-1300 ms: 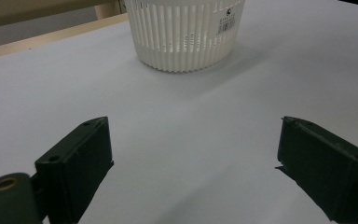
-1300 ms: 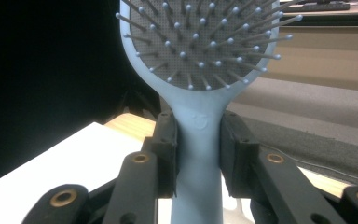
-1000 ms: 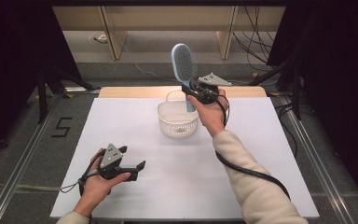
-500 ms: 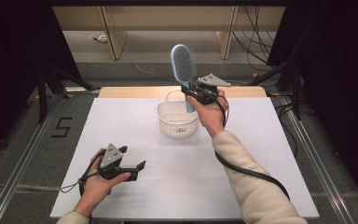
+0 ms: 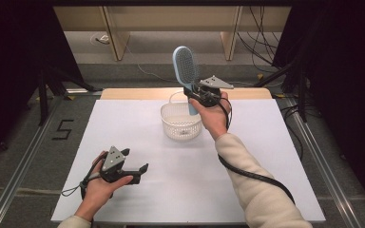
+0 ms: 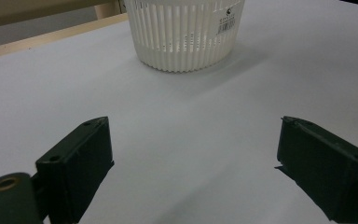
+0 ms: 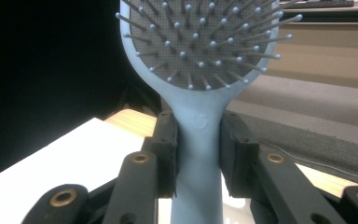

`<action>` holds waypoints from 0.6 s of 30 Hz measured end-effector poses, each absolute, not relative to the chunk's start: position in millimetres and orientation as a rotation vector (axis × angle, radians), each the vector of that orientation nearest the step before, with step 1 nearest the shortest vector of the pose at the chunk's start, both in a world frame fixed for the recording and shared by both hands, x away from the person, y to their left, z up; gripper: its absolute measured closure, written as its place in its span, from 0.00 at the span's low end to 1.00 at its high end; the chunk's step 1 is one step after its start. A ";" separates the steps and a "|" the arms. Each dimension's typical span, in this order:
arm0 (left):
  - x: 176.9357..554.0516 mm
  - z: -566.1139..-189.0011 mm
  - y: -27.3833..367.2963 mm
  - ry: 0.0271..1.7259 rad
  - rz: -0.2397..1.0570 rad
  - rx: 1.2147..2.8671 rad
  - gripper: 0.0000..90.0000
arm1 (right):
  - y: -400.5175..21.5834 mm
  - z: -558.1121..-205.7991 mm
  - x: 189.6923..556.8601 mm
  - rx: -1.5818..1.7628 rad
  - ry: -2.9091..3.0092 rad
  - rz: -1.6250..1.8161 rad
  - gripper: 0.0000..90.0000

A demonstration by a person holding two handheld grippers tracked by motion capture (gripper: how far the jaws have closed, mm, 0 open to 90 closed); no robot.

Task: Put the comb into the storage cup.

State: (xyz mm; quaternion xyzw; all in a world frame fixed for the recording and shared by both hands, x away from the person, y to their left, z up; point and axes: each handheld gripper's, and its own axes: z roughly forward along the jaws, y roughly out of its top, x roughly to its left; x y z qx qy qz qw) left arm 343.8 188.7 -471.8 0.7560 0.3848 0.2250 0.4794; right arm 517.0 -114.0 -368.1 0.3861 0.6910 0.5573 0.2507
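A light blue hairbrush [image 5: 185, 66] stands upright above the far rim of a white slatted basket [image 5: 181, 122]. My right gripper [image 5: 196, 92] is shut on its handle. In the right gripper view both pads clamp the handle [image 7: 198, 140] just below the bristled head [image 7: 200, 42]. My left gripper [image 5: 134, 161] rests low over the near left of the white table [image 5: 138, 199], jaws open with nothing between them. In the left gripper view its fingertips [image 6: 81, 158] frame bare table, with the basket [image 6: 184, 32] farther off.
The table's wooden far edge [image 5: 123, 93] lies behind the basket. Wooden furniture legs [image 5: 116, 38] and cables [image 5: 261, 28] stand on the floor beyond. A black "5" [image 5: 63, 129] marks the floor at left, beside metal rails [image 5: 24, 156].
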 end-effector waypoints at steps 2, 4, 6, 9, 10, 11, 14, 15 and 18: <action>343.8 -471.8 188.7 0.939 0.549 1.844 0.11 | -113.4 -368.8 517.1 1.050 1.883 1.515 0.78; 343.8 -471.9 188.7 0.940 0.548 1.844 0.11 | -112.8 -369.1 517.1 1.051 1.883 1.515 0.78; 343.8 -471.9 188.6 0.939 0.549 1.845 0.11 | -112.5 -369.3 517.4 1.050 1.883 1.515 0.78; 343.8 -472.0 188.6 0.940 0.548 1.844 0.11 | -112.0 -369.5 517.5 1.048 1.885 1.512 0.78; 343.8 -471.9 188.6 0.939 0.549 1.845 0.11 | -111.9 -369.6 517.5 1.048 1.884 1.511 0.78; 343.8 -471.9 188.6 0.939 0.548 1.845 0.11 | -111.8 -369.7 517.5 1.047 1.885 1.510 0.78; 343.8 -471.9 188.5 0.939 0.548 1.845 0.11 | -111.3 -370.3 517.6 1.045 1.881 1.512 0.78; 343.8 -471.8 188.5 0.939 0.549 1.845 0.11 | -111.1 -370.4 517.6 1.046 1.883 1.512 0.78; 343.8 -471.9 188.6 0.940 0.548 1.845 0.11 | -110.6 -370.8 517.5 1.046 1.884 1.512 0.78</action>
